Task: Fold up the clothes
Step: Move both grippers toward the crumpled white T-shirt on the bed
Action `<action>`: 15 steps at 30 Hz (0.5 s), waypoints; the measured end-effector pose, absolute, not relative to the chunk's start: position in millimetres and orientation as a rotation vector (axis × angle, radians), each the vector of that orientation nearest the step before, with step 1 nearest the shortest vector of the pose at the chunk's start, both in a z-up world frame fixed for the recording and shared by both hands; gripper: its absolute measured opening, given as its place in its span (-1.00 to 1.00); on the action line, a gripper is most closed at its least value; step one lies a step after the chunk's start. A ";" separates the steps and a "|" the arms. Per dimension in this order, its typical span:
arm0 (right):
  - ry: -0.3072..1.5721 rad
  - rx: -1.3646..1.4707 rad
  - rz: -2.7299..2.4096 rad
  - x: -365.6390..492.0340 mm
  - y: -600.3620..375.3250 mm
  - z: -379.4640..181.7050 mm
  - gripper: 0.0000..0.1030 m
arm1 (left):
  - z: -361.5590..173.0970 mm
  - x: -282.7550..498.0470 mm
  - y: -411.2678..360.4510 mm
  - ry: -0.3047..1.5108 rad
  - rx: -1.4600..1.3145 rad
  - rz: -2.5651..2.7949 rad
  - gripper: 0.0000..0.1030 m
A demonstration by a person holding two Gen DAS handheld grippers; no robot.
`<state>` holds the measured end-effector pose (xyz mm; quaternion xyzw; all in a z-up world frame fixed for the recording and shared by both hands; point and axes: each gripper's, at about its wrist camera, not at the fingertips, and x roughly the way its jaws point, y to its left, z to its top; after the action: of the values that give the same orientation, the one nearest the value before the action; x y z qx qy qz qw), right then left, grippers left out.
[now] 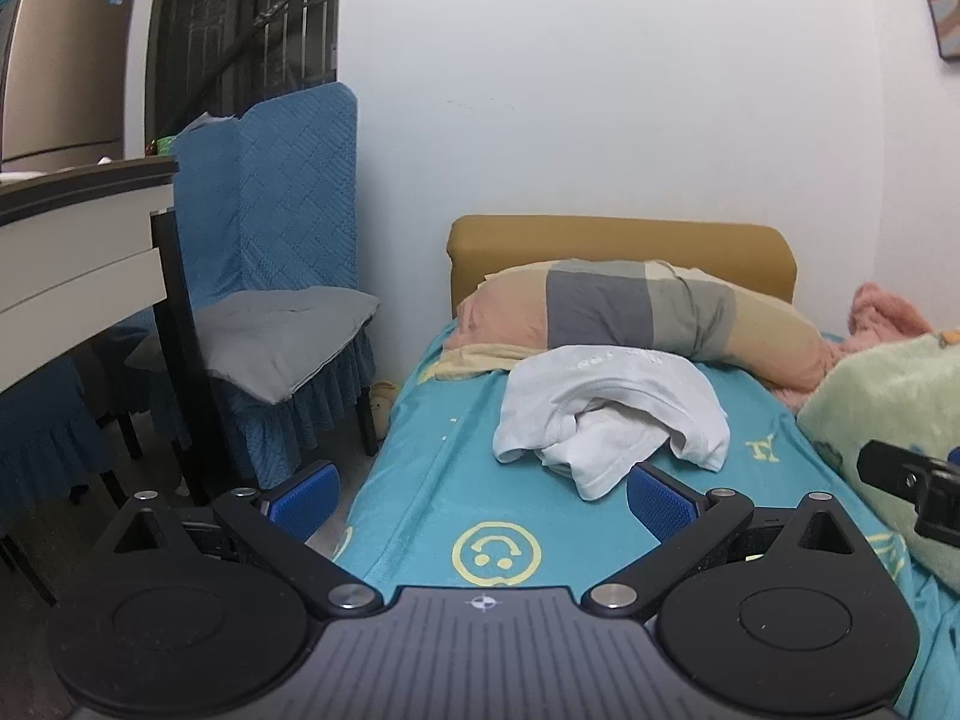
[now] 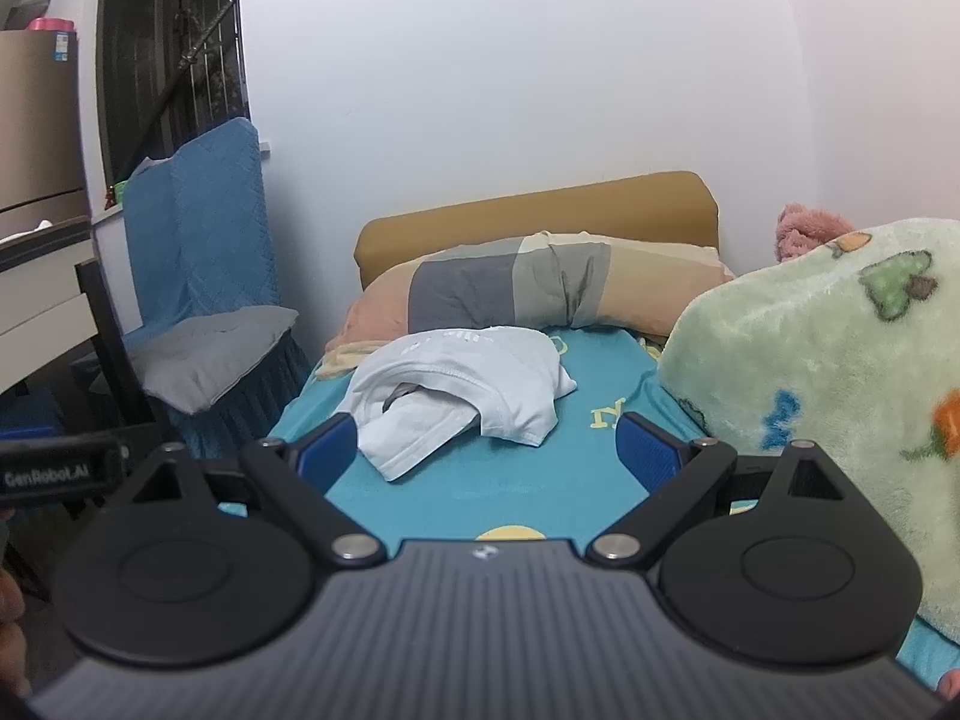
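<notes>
- A white garment (image 1: 606, 414) lies in a loose, crumpled heap on the turquoise bed sheet (image 1: 456, 468), just in front of the striped pillow (image 1: 648, 312) at the head of the bed. It is bunched, not flat and not in a neat folded stack.
- The heap is wider than it is deep: its long axis runs across the bed, roughly parallel to the pillow.
- The garment lies ahead of both tools, between them and the pillow.
- The left tool (image 1: 480, 498) is spread wide and holds nothing; its right blue pad sits just below the garment's near edge.
- The right tool (image 2: 486, 450) is likewise spread and empty; its left pad sits just beside the garment's near corner.
- Neither tool looks clearly nearer; the garment lies right of the left tool's centre and left of the right tool's.
- A green fleece blanket (image 2: 828, 396) is piled to the right of the garment, and a blue-covered chair (image 1: 282, 276) stands beside the bed to its left.
</notes>
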<state>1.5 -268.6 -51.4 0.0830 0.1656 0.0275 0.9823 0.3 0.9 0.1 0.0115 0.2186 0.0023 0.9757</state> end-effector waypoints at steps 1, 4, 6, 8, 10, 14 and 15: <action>0.338 0.171 0.055 2.1 -268.4 -51.6 0.83 | 0.2 0.5 1.8 0.439 0.019 0.002 0.99; 0.354 0.183 0.053 3.6 -267.9 -52.3 0.83 | -2.0 1.0 -2.2 0.431 0.034 -0.013 0.99; 0.364 0.192 0.052 4.7 -267.6 -52.8 0.83 | -5.0 8.9 -3.5 0.446 0.045 -0.018 0.99; 0.371 0.197 0.051 5.3 -266.8 -53.0 0.83 | -6.4 4.9 -1.7 0.427 0.054 -0.022 0.99; 0.356 0.185 0.052 4.1 -263.6 -51.3 0.83 | -9.4 2.0 -5.2 0.431 0.063 -0.025 0.99; 0.354 0.180 0.064 12.5 -264.8 -51.9 0.83 | -10.7 9.8 -6.4 0.460 0.038 -0.022 0.99; 0.351 0.178 0.065 13.5 -264.2 -51.7 0.83 | -12.5 10.4 -6.4 0.463 0.035 -0.023 0.99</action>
<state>13.5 -264.2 -51.7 0.0885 0.1746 0.0321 0.9801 10.4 -6.4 -12.5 0.0174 0.2295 -0.0115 0.9731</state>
